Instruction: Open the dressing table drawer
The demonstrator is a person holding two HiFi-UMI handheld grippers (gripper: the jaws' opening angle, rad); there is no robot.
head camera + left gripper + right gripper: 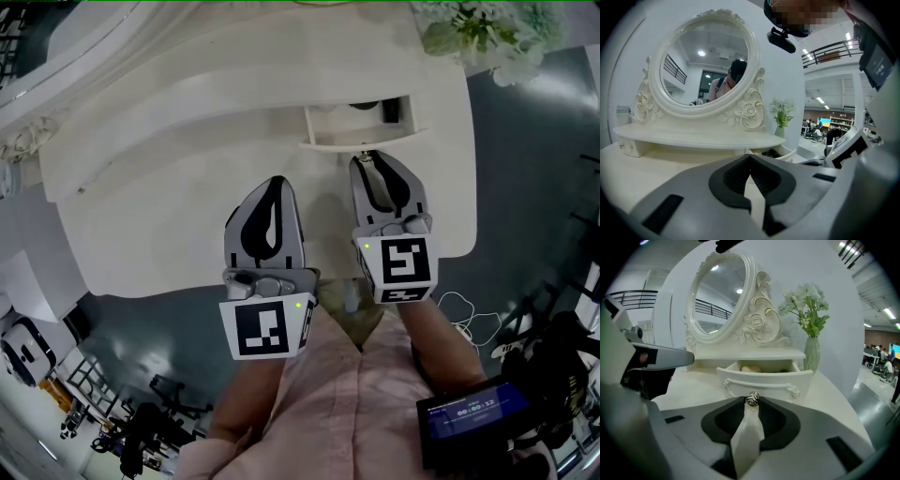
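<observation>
The white dressing table (169,187) has a small drawer (764,380) under its mirror shelf, pulled out, with pale items visible inside. Seen from the head view, the drawer (361,141) juts out just ahead of my right gripper (366,159). In the right gripper view my right gripper (752,402) is shut on the drawer's round metal knob (752,399), which sits between its tips. My left gripper (274,183) hovers over the tabletop to the left of the drawer, touching nothing. Its jaws (750,157) meet at the tips, empty.
An ornate oval mirror (717,296) stands on the shelf above the drawer. A vase of white flowers (812,350) stands at the table's right end, close to the drawer. The table's front edge curves just beneath both grippers, with dark floor beyond it.
</observation>
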